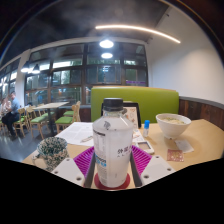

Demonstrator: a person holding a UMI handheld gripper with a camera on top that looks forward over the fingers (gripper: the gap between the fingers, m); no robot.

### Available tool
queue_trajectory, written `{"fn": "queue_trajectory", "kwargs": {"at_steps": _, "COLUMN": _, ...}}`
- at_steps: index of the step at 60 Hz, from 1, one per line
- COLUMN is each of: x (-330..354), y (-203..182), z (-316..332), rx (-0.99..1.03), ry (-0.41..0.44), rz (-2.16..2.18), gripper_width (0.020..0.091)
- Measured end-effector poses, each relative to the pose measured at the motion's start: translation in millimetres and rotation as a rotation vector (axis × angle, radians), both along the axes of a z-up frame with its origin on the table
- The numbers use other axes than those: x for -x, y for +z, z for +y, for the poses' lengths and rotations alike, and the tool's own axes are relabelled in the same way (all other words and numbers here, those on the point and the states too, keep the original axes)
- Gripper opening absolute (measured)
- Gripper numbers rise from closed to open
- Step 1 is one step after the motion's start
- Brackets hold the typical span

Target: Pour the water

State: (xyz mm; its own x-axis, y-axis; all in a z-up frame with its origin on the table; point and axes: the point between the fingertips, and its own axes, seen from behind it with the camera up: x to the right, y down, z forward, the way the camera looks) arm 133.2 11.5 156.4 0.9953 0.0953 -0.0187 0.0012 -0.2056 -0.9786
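While the water bottle (112, 145) stood between my gripper's (113, 163) pads, seemingly pinched, I was still at the grasp; next came lifting toward the bowl (173, 124).

bottle (112, 140) filling the gap between tool (112, 162) fingers, plant (51, 152) crowding left, bowl (172, 124) ahead right

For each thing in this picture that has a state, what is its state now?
bottle: upright, capped, between the fingers of the gripper
gripper: pads at both sides of the bottle; full contact cannot be told
bowl: upright on the table, contents not visible
small plant: upright beside the bottle
ceiling lights: on
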Motion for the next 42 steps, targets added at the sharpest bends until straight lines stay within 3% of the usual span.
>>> {"fn": "queue_trajectory", "kwargs": {"at_steps": 3, "x": -6, "y": -5, "z": -2, "rx": 0.032, "ry": -0.017, "rz": 0.003, "gripper_width": 0.0664}}
{"fn": "queue_trajectory", "kwargs": {"at_steps": 6, "x": -9, "y": -12, "z": -3, "rx": 0.059, "ry": -0.023, "rz": -0.008, "gripper_width": 0.0799}}
{"fn": "queue_trajectory", "kwargs": {"at_steps": 8, "x": -15, "y": -9, "z": -6, "rx": 0.048, "ry": -0.034, "rz": -0.007, "gripper_width": 0.0833}}
{"fn": "queue_trajectory", "kwargs": {"at_steps": 18, "x": -13, "y": 5, "z": -52, "rx": 0.036, "ry": -0.019, "rz": 0.02, "gripper_width": 0.0831}}
{"fn": "queue_trajectory", "kwargs": {"at_steps": 30, "x": -21, "y": 53, "z": -151, "rx": -0.015, "ry": -0.011, "rz": 0.069, "gripper_width": 0.0823}}
{"fn": "queue_trajectory", "kwargs": {"at_steps": 42, "x": -10, "y": 75, "z": -238, "rx": -0.036, "ry": 0.072, "rz": 0.124, "gripper_width": 0.0823}}
